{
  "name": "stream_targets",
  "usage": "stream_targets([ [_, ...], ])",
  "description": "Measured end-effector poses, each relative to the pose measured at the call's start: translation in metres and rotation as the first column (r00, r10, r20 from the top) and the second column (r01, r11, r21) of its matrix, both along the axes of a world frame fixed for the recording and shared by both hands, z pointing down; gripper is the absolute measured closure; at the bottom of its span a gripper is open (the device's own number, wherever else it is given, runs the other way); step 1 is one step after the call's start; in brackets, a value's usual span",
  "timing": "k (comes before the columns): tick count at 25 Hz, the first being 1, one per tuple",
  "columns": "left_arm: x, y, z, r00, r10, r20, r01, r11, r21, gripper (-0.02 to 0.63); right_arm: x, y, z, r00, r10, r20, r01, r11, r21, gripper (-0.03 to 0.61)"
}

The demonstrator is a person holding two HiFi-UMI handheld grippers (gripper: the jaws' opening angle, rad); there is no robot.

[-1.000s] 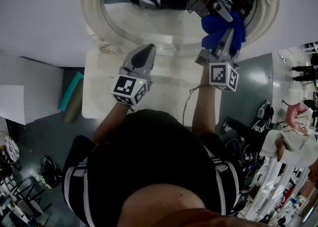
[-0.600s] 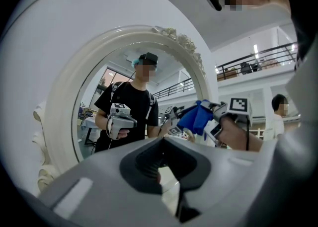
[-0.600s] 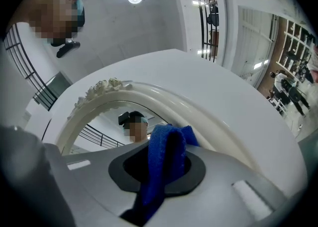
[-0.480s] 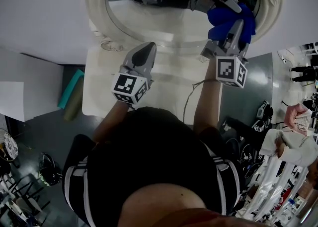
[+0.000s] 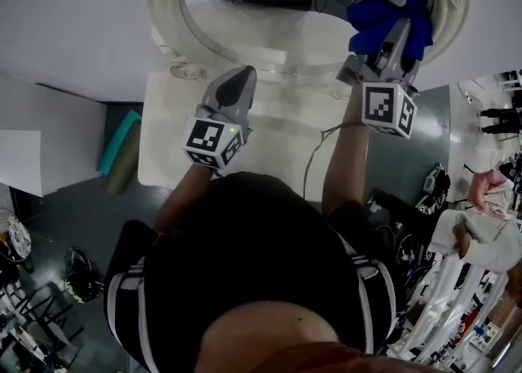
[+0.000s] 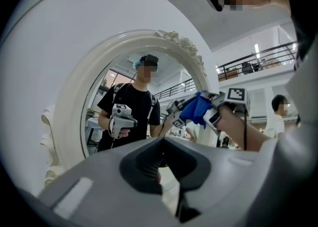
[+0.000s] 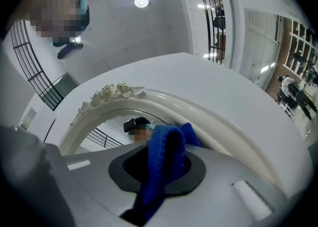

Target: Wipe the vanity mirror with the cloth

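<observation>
The right tongs (image 5: 398,35) are clamped on the blue cloth (image 7: 161,164), holding it against the right side of the vanity mirror (image 5: 269,24), close to its ornate white frame (image 5: 165,4). The left tongs (image 5: 236,86) are closed on nothing and hover over the pale counter (image 5: 277,147), just on the near side of the mirror's lower rim.
</observation>
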State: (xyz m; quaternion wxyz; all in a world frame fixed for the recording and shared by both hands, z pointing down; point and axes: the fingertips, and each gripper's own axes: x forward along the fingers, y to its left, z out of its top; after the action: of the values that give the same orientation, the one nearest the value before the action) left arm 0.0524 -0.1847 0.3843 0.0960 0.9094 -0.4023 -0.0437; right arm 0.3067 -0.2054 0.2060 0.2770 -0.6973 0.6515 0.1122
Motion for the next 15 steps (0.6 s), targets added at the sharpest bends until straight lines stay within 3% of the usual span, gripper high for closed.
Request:
stream_targets([
  [15,-0.015,0.002,-0.001,1.0,-0.002,-0.009,0.002,1.0,0.001,0.604,-0.033,-0.006,-0.04,0.998,-0.025,-0.065,0.028,0.999,0.038,0.537],
])
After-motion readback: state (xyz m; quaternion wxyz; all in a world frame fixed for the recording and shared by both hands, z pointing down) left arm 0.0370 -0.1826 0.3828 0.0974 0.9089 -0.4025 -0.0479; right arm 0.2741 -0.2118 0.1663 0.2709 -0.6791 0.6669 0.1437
